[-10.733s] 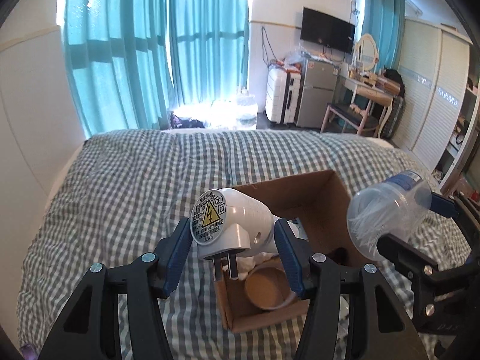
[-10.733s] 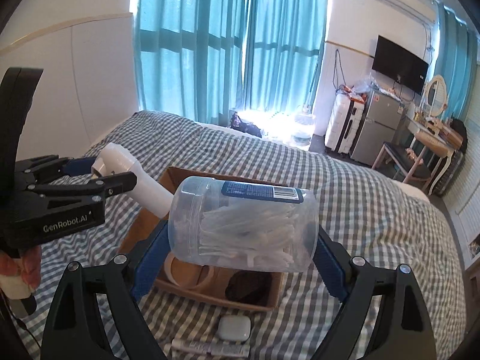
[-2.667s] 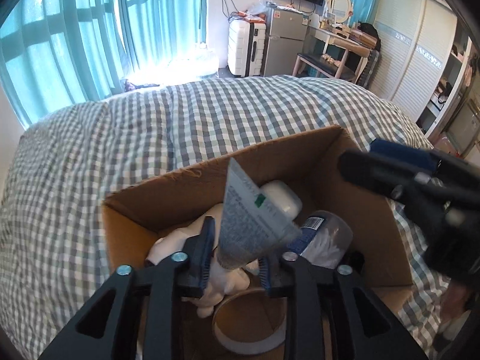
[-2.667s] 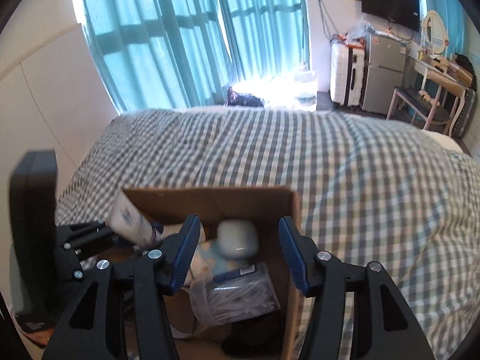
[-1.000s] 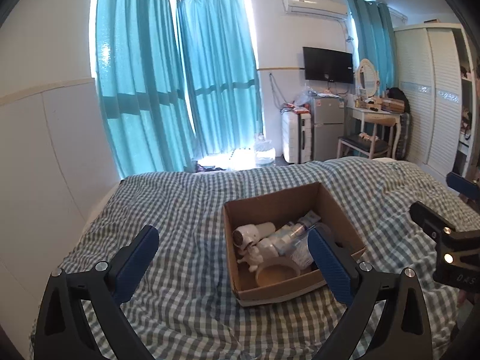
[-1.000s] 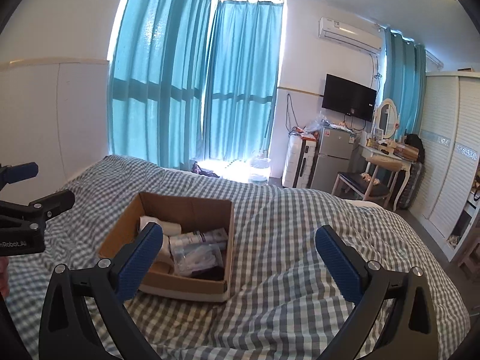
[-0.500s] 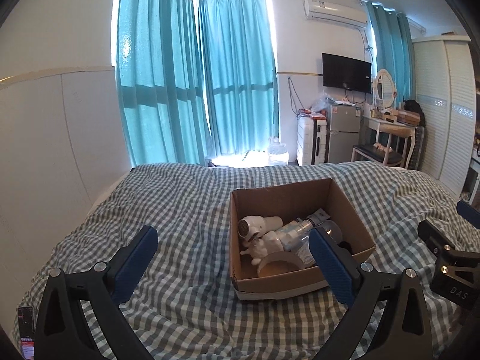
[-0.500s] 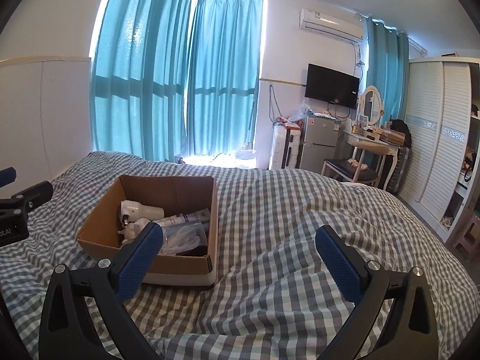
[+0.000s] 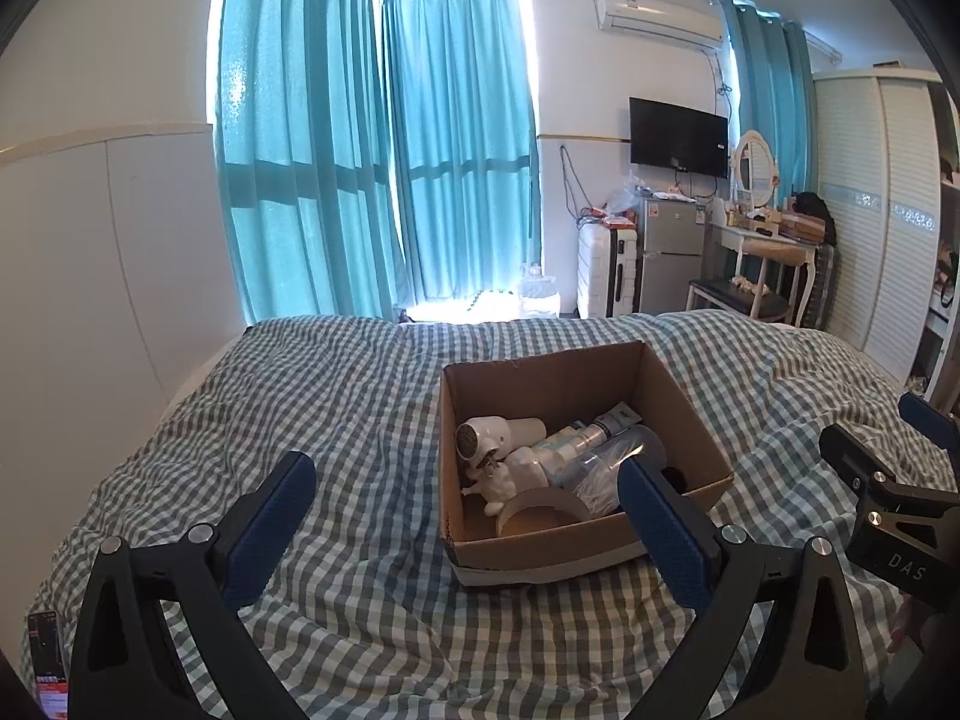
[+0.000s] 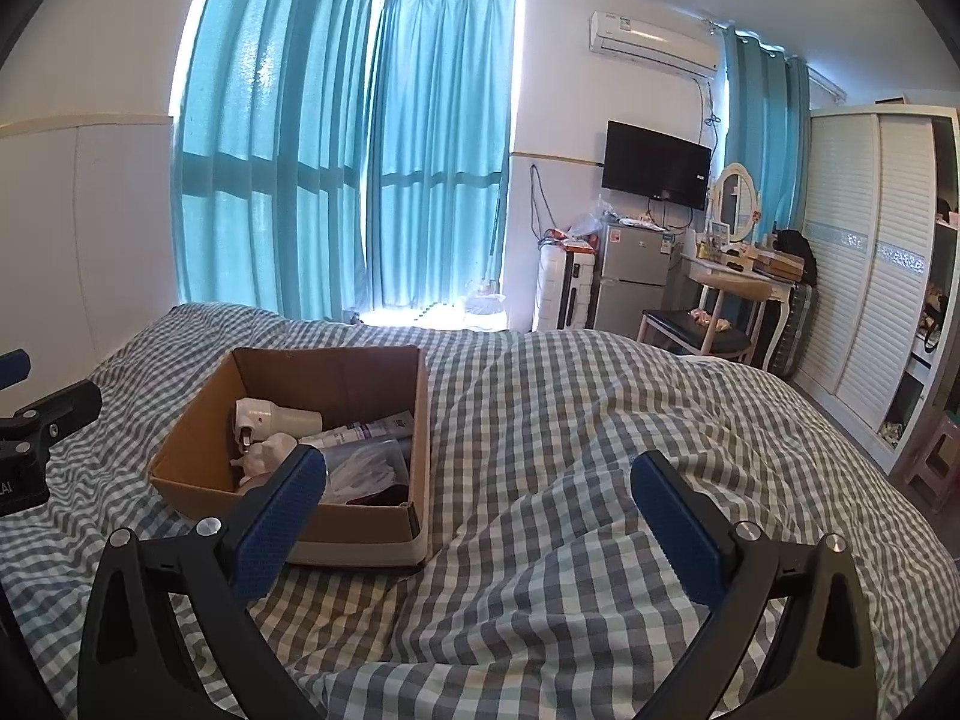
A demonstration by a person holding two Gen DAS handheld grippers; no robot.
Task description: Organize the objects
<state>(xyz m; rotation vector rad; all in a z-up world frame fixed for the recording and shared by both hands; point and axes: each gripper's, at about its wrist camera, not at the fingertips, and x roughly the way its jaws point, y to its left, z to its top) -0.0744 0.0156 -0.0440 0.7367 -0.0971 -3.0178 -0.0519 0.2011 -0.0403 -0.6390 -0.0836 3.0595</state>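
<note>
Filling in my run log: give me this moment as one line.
left gripper: open, empty | right gripper: open, empty | cardboard box: on bed, filled | phase: both clear of box

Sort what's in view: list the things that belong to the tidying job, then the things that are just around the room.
Part of the job:
cardboard box on the checked bedspread
white plug adapter
tube
clear jar
tape roll

Just around:
teal curtains
wall TV
air conditioner
small fridge
white suitcase
dressing table with mirror
</note>
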